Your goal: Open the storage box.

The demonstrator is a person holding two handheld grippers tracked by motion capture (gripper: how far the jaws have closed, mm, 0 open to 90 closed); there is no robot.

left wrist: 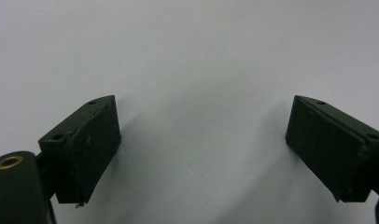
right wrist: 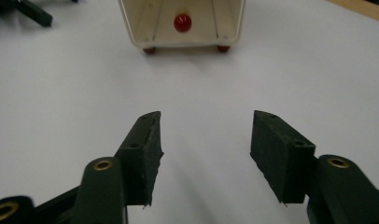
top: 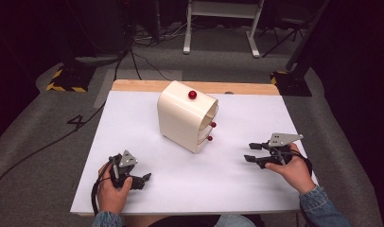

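A cream drawer cabinet (top: pixel 186 116) with round red knobs (top: pixel 192 94) stands in the middle of the white tabletop (top: pixel 133 123); its drawer fronts face right. The right gripper view looks at the cabinet's lower front (right wrist: pixel 183 25) and a red knob (right wrist: pixel 182 22) from some distance. My left gripper (top: pixel 145 178) rests near the front left of the table, jaws wide open over bare white surface (left wrist: pixel 201 135). My right gripper (top: pixel 250 152) is at the right, pointing left toward the cabinet, open with nothing between its jaws (right wrist: pixel 204 149).
The table's wooden far edge (top: pixel 195 86) shows behind the cabinet. Cables (top: pixel 48 144) trail over the grey floor at the left. A white frame (top: pixel 221 21) and dark stands sit beyond the table.
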